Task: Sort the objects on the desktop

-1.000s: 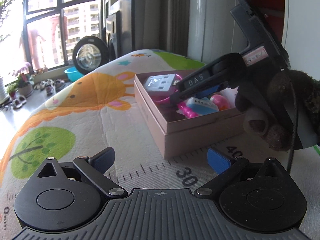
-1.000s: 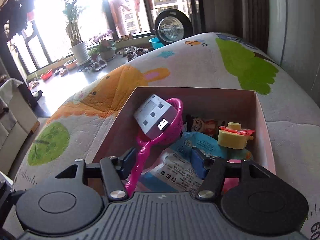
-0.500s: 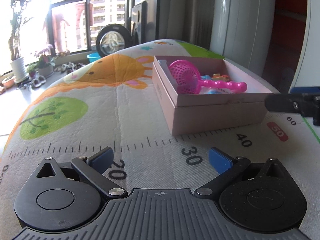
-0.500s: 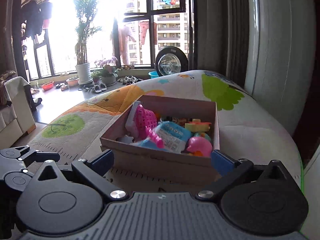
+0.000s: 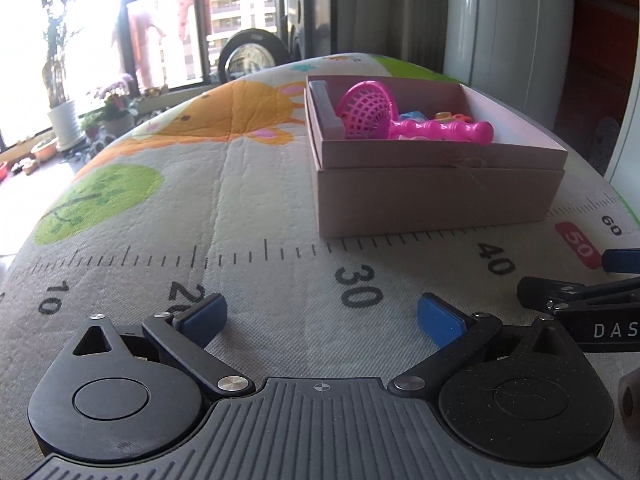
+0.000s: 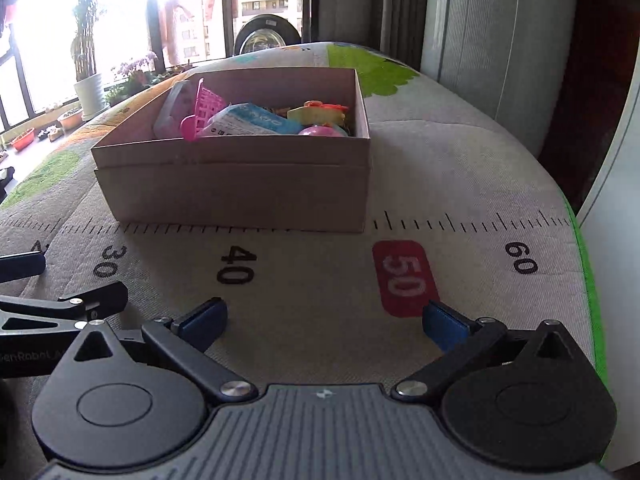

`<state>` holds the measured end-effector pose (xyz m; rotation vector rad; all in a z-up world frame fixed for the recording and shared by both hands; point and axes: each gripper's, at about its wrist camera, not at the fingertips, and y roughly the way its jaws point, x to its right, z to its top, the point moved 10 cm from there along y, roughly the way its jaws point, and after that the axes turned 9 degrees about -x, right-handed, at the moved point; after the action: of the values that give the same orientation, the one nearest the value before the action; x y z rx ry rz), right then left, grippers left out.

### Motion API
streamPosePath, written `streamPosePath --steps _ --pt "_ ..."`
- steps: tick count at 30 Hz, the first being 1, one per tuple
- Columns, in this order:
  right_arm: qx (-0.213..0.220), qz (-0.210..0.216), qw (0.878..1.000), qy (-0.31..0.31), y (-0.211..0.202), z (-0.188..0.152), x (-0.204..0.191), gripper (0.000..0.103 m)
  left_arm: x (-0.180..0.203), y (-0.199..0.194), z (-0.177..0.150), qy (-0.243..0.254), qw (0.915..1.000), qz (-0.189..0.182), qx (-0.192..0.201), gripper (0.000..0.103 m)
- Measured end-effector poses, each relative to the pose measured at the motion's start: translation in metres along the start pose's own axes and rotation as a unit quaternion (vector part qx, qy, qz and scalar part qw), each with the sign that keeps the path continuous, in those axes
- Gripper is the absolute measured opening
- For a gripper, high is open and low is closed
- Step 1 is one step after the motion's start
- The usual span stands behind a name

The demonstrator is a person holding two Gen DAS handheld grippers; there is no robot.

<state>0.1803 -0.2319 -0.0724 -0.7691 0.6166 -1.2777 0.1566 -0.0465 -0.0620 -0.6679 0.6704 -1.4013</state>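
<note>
Both your left gripper (image 5: 320, 316) and right gripper (image 6: 324, 322) rest empty, jaws spread, near the mat (image 5: 248, 184) edge. The sorted toys (image 6: 256, 120) lie in the pink box (image 6: 240, 188) beyond; keep both tools low and apart from it.

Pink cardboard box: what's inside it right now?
The pink cardboard box holds a pink toy net, a grey block on its left wall, a blue printed packet, a yellow-orange toy and a pink ball. Anything beneath them is covered.
</note>
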Motion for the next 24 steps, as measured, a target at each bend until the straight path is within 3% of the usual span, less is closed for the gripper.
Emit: streamPosePath --steps 6,24 --pt "0.032 0.015 0.999 0.006 0.0021 -0.0007 0.0046 0.103 0.0012 0.0031 0.0012 -0.006 1.0000 0.003 0.006 0.103" --pt "0.033 0.012 0.999 0.003 0.0007 0.0003 0.0030 0.103 0.0021 0.0033 0.0002 -0.006 1.0000 0.003 0.006 0.103"
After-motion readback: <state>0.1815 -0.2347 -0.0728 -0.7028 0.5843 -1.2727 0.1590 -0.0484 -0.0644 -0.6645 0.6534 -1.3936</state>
